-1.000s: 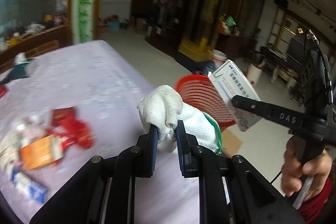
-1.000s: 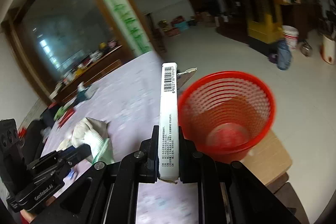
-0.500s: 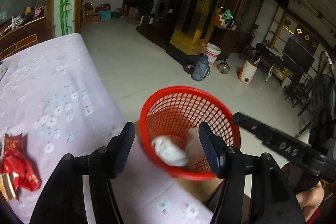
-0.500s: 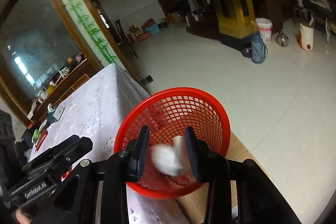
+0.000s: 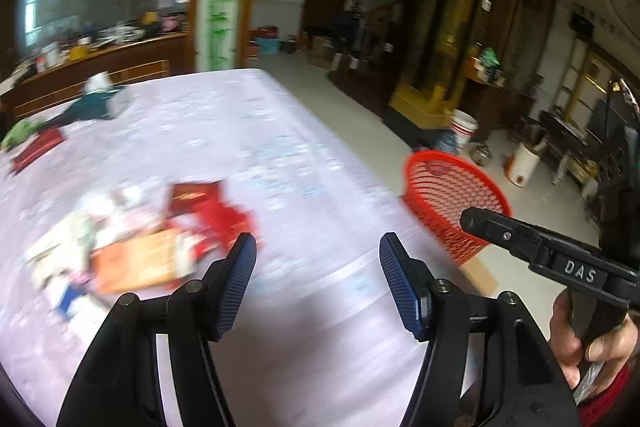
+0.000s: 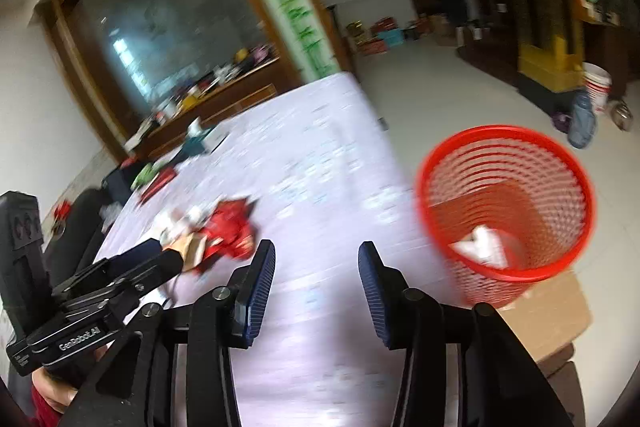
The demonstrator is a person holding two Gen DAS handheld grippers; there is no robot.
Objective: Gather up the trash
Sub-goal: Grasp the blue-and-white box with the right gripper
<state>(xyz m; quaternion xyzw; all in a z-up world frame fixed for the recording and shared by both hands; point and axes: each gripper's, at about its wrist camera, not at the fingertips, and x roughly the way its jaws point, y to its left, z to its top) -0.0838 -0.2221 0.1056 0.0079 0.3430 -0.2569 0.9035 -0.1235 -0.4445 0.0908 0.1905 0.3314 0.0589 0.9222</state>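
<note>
Motion blur smears both views, so the pile of trash (image 5: 132, 247) on the table (image 5: 248, 131) reads only as a red wrapper (image 5: 216, 211), an orange carton (image 5: 136, 263) and pale scraps whose edges cannot be told apart. In the right wrist view the left gripper's fingers cover part of the pile.

The left gripper (image 5: 316, 279) hangs over the table's near part with its jaws wide apart and nothing between them; the pile lies just ahead and to its left. The right gripper (image 6: 316, 287) is likewise spread and empty, over the table near its right edge, with the pile ahead-left.

The red mesh basket (image 6: 504, 211) stands off the table's right edge on a cardboard box (image 6: 548, 311), beside the right gripper. White crumpled things (image 6: 480, 247) lie in its bottom, too blurred to name.

The cloth between the pile and the right edge is bare. A tissue box (image 5: 100, 99) and dark items sit toward the far left corner.
</note>
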